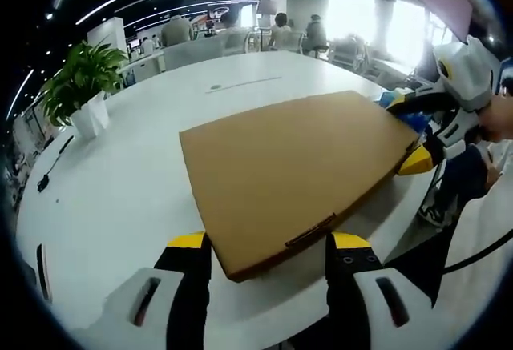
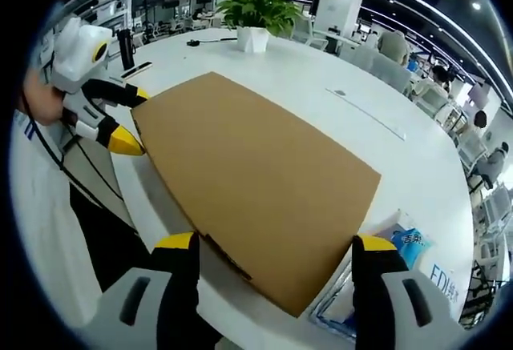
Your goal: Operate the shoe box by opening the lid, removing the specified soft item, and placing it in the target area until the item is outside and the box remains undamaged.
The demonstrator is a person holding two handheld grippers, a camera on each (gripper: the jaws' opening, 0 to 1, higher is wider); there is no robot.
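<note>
Box: I see the brown cardboard box (image 1: 296, 174) lying flat on the white tabletop (image 1: 144, 166) with its lid shut, close to the tabletop's near edge.
Left hand-held gripper: my left hand-held gripper (image 1: 271, 246) has its yellow-tipped jaws spread wide at one end of the box, one jaw to each side of the end where a small tab sits. I cannot tell if the tips touch the cardboard. In the right gripper view it (image 2: 128, 118) shows at the far end of the box, held by a hand (image 2: 36, 98).
Right hand-held gripper: my right hand-held gripper (image 2: 276, 246) is also spread, its jaws either side of the opposite end of the box (image 2: 256, 182). In the left gripper view it (image 1: 413, 130) sits at the far corner.
Packet: a blue packet (image 2: 410, 246) lies just beside the box near my right jaw; its contents are too small to read.
Plant: a potted plant (image 1: 80, 90) stands well apart from the box.
Background: people sit at desks beyond the tabletop.
</note>
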